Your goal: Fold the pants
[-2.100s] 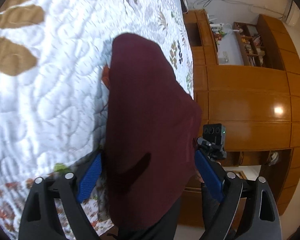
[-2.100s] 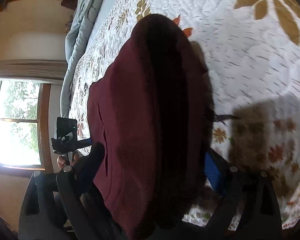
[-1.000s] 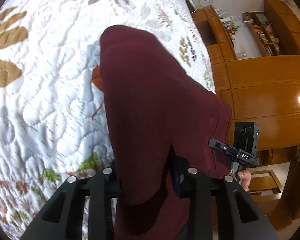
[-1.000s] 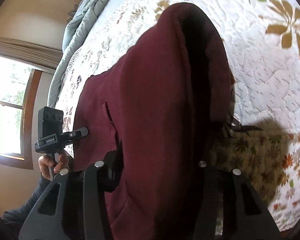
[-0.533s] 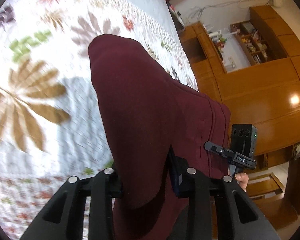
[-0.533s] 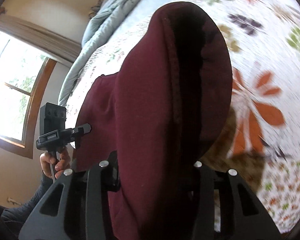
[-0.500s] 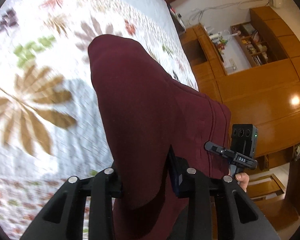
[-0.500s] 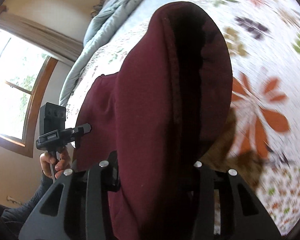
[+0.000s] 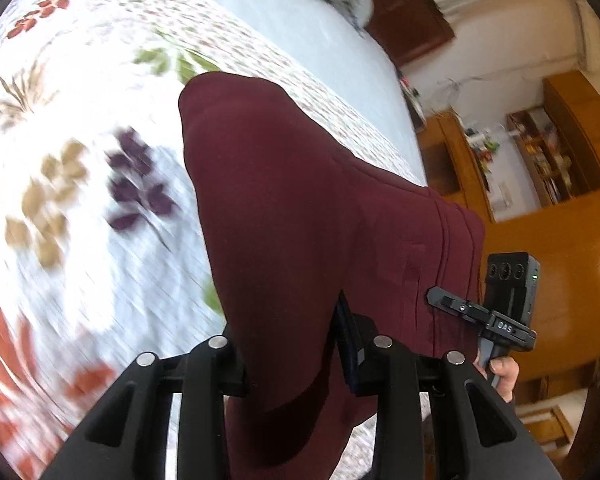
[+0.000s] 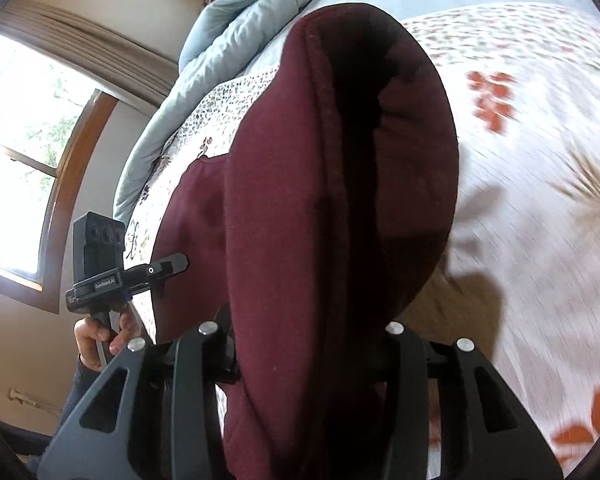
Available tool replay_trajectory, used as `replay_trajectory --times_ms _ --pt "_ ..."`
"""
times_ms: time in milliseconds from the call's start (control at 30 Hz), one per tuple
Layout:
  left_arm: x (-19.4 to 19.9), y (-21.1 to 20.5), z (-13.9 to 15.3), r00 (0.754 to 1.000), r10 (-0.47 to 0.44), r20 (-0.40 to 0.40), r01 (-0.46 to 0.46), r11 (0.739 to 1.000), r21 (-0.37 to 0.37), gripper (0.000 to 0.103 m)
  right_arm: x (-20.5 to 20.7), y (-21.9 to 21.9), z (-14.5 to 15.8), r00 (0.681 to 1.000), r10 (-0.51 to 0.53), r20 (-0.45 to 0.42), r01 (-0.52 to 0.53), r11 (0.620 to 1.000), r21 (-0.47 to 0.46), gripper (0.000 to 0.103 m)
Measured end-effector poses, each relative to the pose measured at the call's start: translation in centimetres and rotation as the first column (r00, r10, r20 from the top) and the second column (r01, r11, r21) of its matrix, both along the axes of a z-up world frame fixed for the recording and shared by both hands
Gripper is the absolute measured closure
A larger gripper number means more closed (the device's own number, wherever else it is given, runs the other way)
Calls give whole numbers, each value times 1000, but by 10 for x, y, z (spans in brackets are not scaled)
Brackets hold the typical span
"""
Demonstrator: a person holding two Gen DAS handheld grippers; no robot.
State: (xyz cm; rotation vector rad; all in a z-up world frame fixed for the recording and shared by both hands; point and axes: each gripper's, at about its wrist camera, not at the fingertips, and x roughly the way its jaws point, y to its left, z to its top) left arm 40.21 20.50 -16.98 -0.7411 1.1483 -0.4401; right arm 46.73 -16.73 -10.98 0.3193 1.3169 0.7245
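Observation:
The maroon pants [image 9: 300,216] hang folded over, lifted above the bed. My left gripper [image 9: 292,344] is shut on one edge of the cloth, which drapes over and between its fingers. My right gripper [image 10: 312,344] is shut on the other edge of the pants [image 10: 340,184], with thick folds bunched between its fingers. The right gripper also shows in the left wrist view [image 9: 456,304], at the waistband side. The left gripper shows in the right wrist view [image 10: 168,264]. The fingertips are hidden by cloth.
A white quilt with leaf and flower prints [image 9: 80,152] covers the bed below. A pale blue duvet [image 10: 240,36] lies bunched at the head of the bed. Wooden cabinets and shelves [image 9: 560,184] stand to the right, a window [image 10: 24,128] to the left.
Both grippers closed on the pants, then lifted and carried them forward over the bed toward the headboard. The quilt blurs past below.

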Motion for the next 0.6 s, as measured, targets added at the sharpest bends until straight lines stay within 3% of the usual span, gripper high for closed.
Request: replay_trajectory --times_ms 267,367,467,533,567,600 --pt "29 54 -65 992 51 -117 -52 999 -1 69 55 41 -65 994 -16 -106 16 1000 2 61" --pt "27 56 -89 989 48 -142 -56 997 -52 59 64 22 -104 984 -81 -161 79 997 -22 45" --pt "25 59 -89 990 48 -133 -58 996 -69 54 66 7 -109 980 -87 -179 94 995 29 40" --pt "19 68 -80 991 68 -115 -73 997 -36 45 59 0 -97 981 -92 -169 96 995 15 32" --pt "15 72 -72 990 96 -101 -95 995 13 39 57 -10 -89 984 -98 -147 98 995 -5 32" --pt "5 79 -61 986 147 -77 -138 985 107 38 59 -14 -80 986 -116 -124 114 993 -21 32"
